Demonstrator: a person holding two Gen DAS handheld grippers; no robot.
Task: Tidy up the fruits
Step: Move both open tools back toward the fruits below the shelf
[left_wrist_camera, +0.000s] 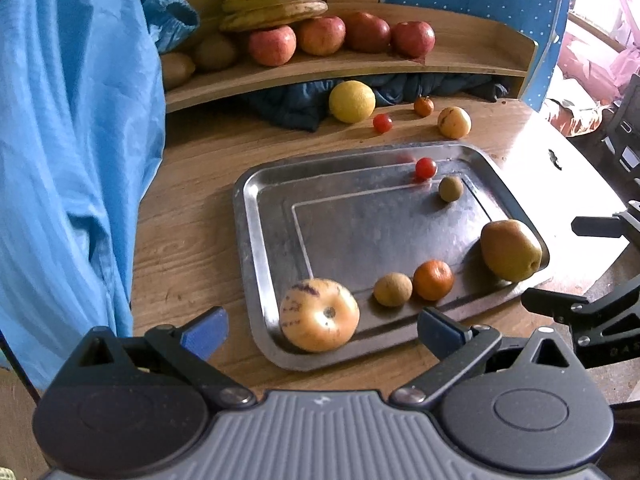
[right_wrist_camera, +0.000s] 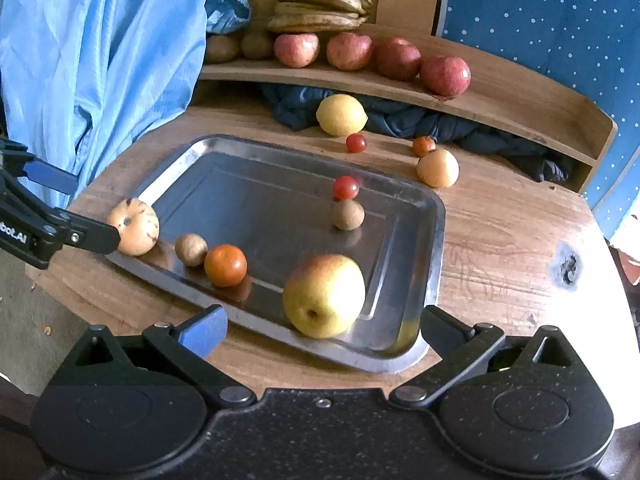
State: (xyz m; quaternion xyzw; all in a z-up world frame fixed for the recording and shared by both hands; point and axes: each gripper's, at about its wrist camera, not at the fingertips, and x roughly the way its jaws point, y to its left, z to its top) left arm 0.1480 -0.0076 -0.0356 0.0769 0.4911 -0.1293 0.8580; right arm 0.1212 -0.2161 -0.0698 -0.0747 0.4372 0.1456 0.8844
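Both your tongs stand released and empty: the left tongs hover just in front of the striped pepino melon at the near left corner of the steel tray, and the right tongs hover over the yellow-green pear at the tray's near right corner, neither fruit pinched. Along the tray's near edge, between melon and pear, sit a small kiwi and a mandarin; toward the tray's far side lie a cherry tomato and a second kiwi. Beyond the tray's far edge, on the tabletop, a lemon, another cherry tomato, a small mandarin and a pale round fruit wait loose. You look to be between placements, with the gathering partly done. Next, reach past the tray's far edge for one of the loose fruits; the lemon needs widely spread tongs, the tomato a gentle squeeze, since it may roll.
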